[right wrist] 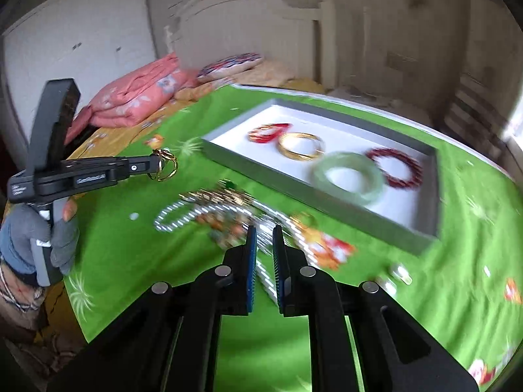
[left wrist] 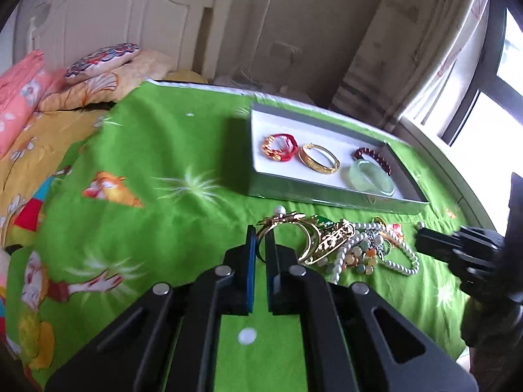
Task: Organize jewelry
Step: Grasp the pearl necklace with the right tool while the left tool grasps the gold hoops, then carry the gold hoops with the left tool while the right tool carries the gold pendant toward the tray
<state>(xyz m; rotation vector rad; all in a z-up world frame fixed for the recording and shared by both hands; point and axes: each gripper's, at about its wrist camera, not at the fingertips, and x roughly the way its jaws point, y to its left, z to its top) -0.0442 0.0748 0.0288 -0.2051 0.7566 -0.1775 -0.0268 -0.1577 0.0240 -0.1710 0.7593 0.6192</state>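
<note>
Above the green bedspread (left wrist: 170,150), my left hand-held gripper (left wrist: 260,238) is clenched on a gold bangle (left wrist: 287,228), lifted clear of the jewelry pile (left wrist: 356,245), presumably bound for the tray (left wrist: 327,196); my right hand-held gripper (right wrist: 262,238) hovers nearly closed, seemingly grasping nothing.

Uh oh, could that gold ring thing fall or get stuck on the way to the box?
Maybe, two ways.

1. The left gripper pinches only the thin edge of the gold bangle, which hangs off the fingertips above the green cloth. It might slip out.

2. The tray already holds four bracelets, including the jade bangle near the front wall. A careless drop could knock against them.

The right gripper's view is blurred, so it may disturb the jewelry pile.
</note>
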